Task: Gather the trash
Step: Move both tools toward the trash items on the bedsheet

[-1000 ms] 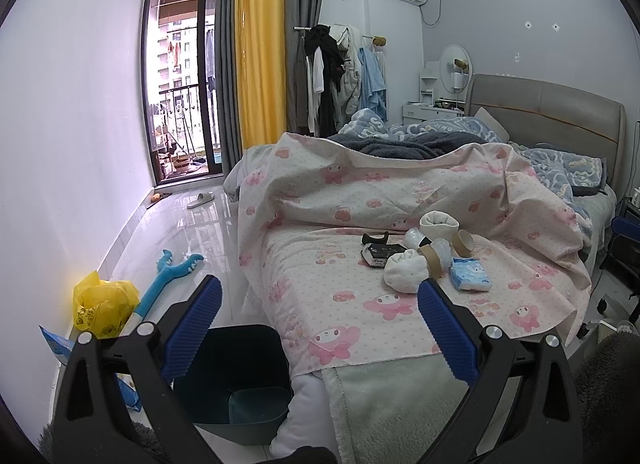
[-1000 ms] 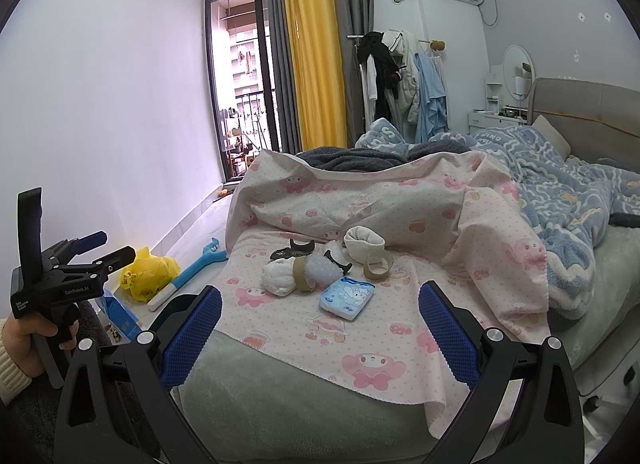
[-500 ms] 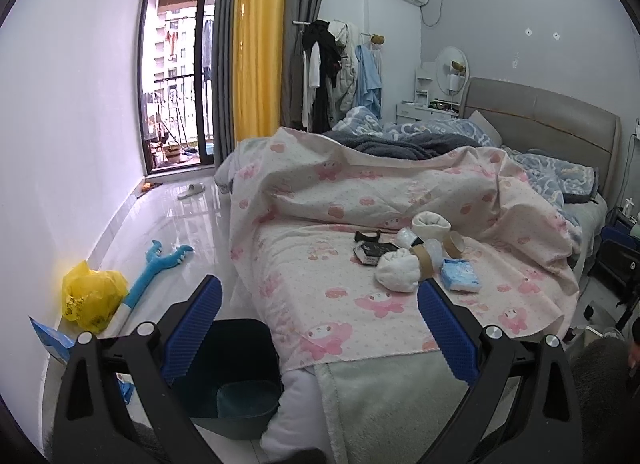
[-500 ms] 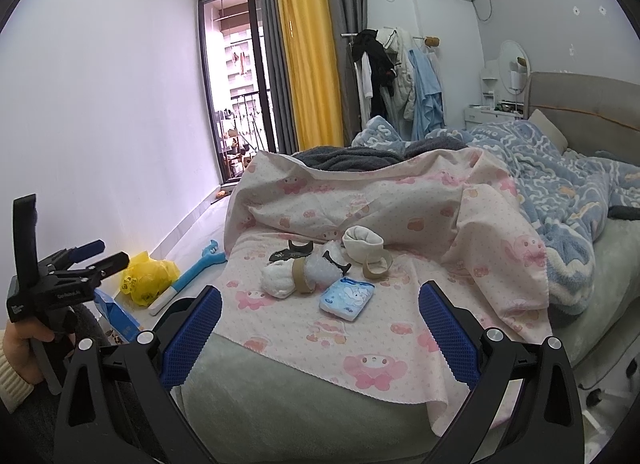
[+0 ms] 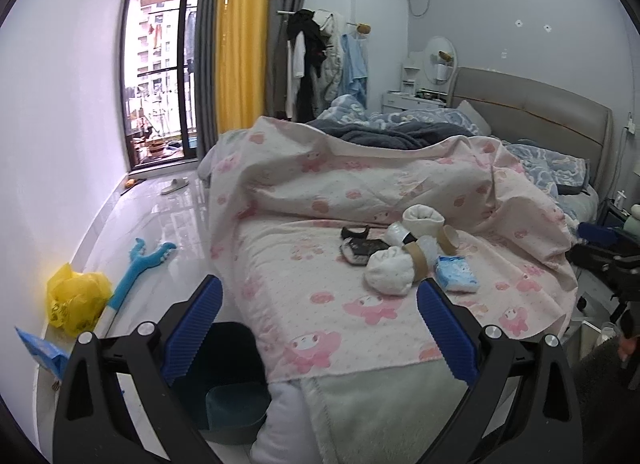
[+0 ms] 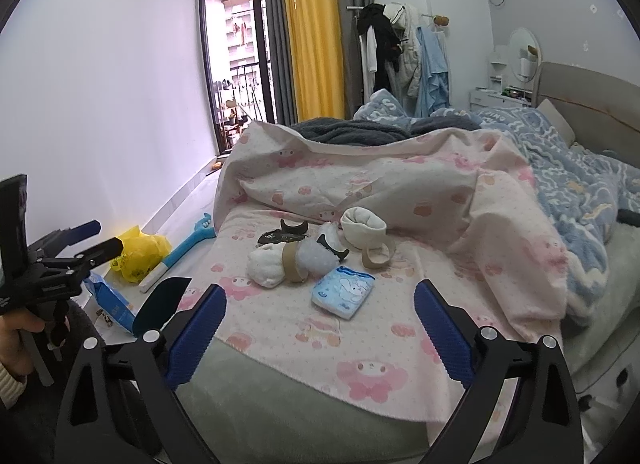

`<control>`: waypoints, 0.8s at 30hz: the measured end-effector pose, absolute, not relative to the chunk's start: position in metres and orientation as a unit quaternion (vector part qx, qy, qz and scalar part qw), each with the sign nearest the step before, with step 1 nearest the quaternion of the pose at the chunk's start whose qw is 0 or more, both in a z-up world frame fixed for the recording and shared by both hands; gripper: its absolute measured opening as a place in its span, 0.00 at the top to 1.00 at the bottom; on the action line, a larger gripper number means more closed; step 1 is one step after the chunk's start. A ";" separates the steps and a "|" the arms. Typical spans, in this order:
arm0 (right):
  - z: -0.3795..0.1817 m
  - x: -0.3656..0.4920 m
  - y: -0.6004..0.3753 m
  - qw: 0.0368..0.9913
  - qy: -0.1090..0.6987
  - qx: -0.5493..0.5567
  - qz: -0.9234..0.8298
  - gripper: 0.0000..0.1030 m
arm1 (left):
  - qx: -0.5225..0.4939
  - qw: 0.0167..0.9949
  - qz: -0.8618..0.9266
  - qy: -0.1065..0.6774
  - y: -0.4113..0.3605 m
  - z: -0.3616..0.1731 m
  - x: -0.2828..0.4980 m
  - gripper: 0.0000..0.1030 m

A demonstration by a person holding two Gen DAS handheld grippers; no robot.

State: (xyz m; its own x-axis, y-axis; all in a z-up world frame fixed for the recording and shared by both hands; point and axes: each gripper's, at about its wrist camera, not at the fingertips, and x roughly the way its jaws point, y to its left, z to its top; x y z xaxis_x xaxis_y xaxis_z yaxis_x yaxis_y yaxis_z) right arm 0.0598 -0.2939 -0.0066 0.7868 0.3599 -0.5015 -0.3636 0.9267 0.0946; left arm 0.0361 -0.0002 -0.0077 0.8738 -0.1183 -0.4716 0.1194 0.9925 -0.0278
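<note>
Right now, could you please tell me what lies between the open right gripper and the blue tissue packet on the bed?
Only bare pink cartoon-print sheet separates the right gripper from the blue tissue packet, seen in the right wrist view.

Daylight enters via balcony door point(image 5: 164, 88), blown out; glare on glossy floor point(image 5: 160, 220) just below it. Room dim, bluish. Strong fisheye bend, black vignette corners. Focus acceptable.

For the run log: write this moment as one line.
phase: approach | left gripper: open, empty | right gripper: open, empty | trash pile: on bed, untouched | bin: beside bed
</note>
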 end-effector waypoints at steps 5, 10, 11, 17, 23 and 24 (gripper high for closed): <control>-0.025 0.089 -0.294 0.937 0.284 0.011 0.205 0.13 | 0.018 0.966 -0.080 0.244 -0.008 -0.011 0.054 0.05; -0.048 0.111 -0.292 0.927 0.309 -0.003 0.211 0.13 | 0.026 0.961 -0.106 0.256 -0.018 -0.021 0.079 0.05; -0.053 0.114 -0.291 0.926 0.313 -0.007 0.213 0.13 | 0.028 0.959 -0.110 0.258 -0.021 -0.023 0.084 0.05; -0.074 0.134 -0.294 0.916 0.333 -0.018 0.222 0.13 | 0.057 0.947 -0.140 0.282 -0.042 -0.045 0.111 0.06; -0.088 0.151 -0.291 0.905 0.342 -0.024 0.251 0.09 | 0.048 0.930 -0.181 0.318 -0.056 -0.067 0.139 0.14; -0.090 0.153 -0.291 0.904 0.344 -0.025 0.254 0.09 | 0.049 0.929 -0.182 0.320 -0.058 -0.069 0.142 0.16</control>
